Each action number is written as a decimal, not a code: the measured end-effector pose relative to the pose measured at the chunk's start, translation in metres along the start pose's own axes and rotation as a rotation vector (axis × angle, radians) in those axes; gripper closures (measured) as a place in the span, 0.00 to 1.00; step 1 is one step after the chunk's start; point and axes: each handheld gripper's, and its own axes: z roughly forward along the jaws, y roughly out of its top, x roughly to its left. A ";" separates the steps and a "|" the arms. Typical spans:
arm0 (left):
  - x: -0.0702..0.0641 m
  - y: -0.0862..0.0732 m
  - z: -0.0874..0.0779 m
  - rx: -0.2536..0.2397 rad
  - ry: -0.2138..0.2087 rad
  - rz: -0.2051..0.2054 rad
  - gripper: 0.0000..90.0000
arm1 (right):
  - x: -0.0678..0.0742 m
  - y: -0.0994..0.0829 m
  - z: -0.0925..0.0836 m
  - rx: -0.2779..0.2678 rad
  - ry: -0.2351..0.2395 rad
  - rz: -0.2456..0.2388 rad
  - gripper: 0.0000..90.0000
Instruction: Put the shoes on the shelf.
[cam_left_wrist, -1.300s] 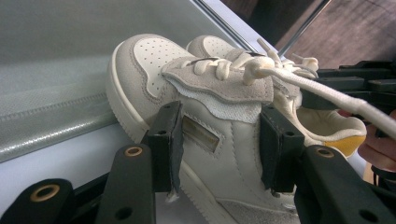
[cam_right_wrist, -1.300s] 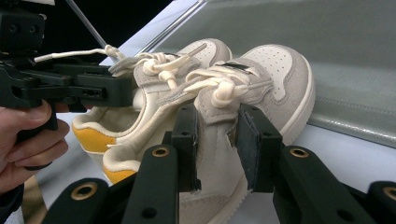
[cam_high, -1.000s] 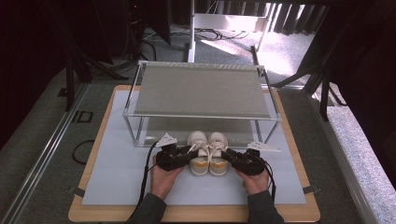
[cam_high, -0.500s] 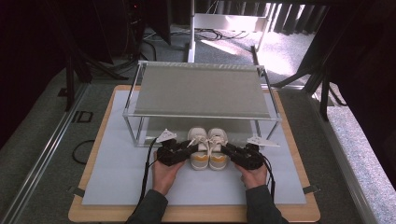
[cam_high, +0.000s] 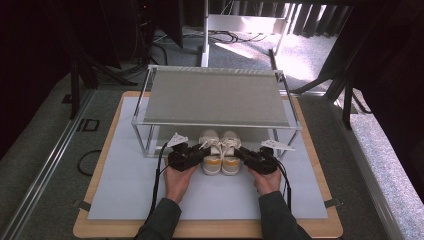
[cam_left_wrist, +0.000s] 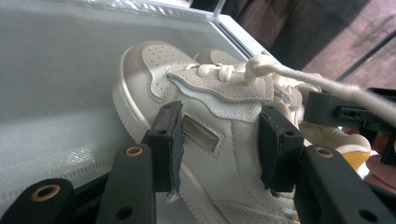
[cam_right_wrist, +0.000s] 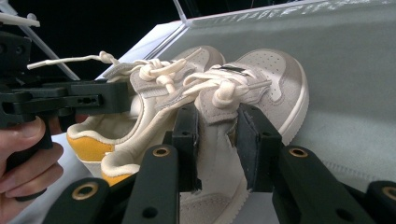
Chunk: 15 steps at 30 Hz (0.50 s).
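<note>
Two grippers: one on each outer side of a pair of small sneakers standing side by side, toes pointing away from the person.
Left gripper (cam_high: 199, 152) jaws: in the left gripper view they straddle the left shoe (cam_left_wrist: 205, 140), one black pad against its outer side panel, the other at the tongue and lace edge; they look pressed onto the shoe, pinching its side wall.
Right gripper (cam_high: 241, 152) jaws: in the right gripper view they close on the right shoe (cam_right_wrist: 243, 107) at the laced tongue flap, pinching it between the pads.
Shoes' place: on the pale mat (cam_high: 125, 185), toes tucked just under the front edge of a low wire-framed shelf (cam_high: 215, 95), heels with yellow patches toward the person.
Key relation: each shoe's long axis runs front to back, into the shelf's lower opening; the jaws come in from the sides, across that axis. Each hand is nearest its own shoe, so a push forward would likely carry the pair under the shelf together.
Hands: left hand (cam_high: 179, 180) and right hand (cam_high: 267, 180) hold the grippers from behind.
Hard to make out: how firm either pinch is; the space beneath the shelf is shadowed; the toes are hidden by the shelf in the high view.
</note>
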 end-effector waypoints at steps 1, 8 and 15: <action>0.000 0.000 0.000 0.000 0.000 0.000 0.61 | 0.000 0.000 0.000 0.000 0.000 0.000 0.78; 0.009 0.000 0.012 -0.047 0.015 -0.034 0.61 | -0.008 0.001 0.011 -0.019 -0.012 0.029 0.78; 0.015 0.004 0.018 -0.078 0.031 -0.049 0.61 | -0.014 0.006 0.022 -0.042 -0.021 0.036 0.78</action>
